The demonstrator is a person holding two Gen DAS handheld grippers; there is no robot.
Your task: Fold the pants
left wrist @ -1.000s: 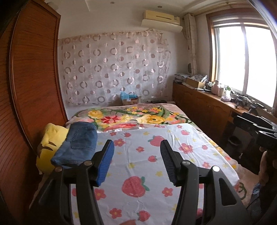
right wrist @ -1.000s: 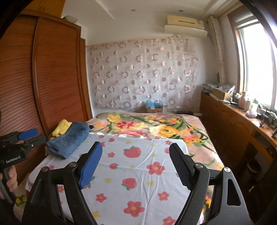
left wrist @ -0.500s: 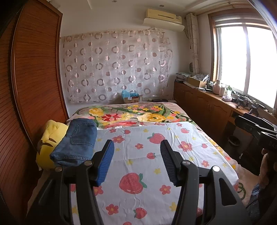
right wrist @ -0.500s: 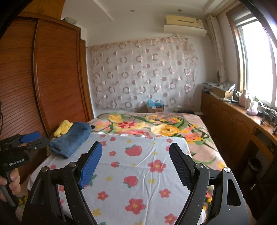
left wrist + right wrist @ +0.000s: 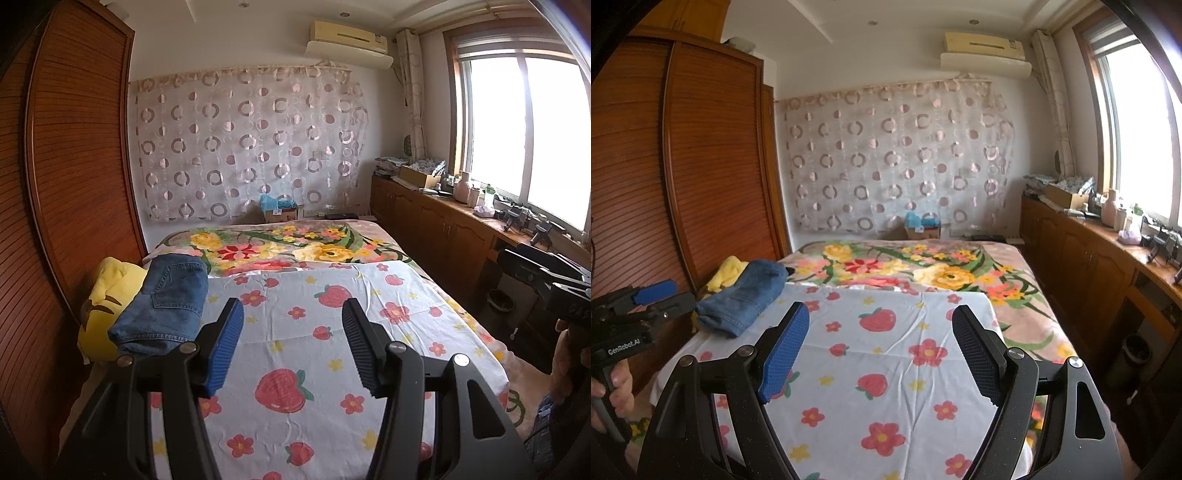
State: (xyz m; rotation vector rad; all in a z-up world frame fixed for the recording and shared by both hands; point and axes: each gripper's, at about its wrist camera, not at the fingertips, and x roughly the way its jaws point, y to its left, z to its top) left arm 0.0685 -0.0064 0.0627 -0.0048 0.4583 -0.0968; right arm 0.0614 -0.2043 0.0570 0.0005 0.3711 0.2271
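Observation:
Folded blue denim pants (image 5: 166, 306) lie at the left side of the bed, resting partly on a yellow plush pillow (image 5: 105, 295); the right wrist view shows the pants (image 5: 746, 295) too. My left gripper (image 5: 291, 328) hovers above the strawberry-print sheet (image 5: 332, 350), open and empty, with the pants just left of its left finger. My right gripper (image 5: 879, 339) is held over the same sheet (image 5: 886, 369), open wide with nothing between its fingers. The left gripper's body (image 5: 631, 317), held by a hand, shows at the left edge of the right wrist view.
A flowered blanket (image 5: 295, 251) covers the far half of the bed. A tall wooden wardrobe (image 5: 74, 184) stands close along the left. Wooden cabinets (image 5: 443, 229) with clutter run under the window on the right. A cardboard box (image 5: 279, 212) sits beyond the bed.

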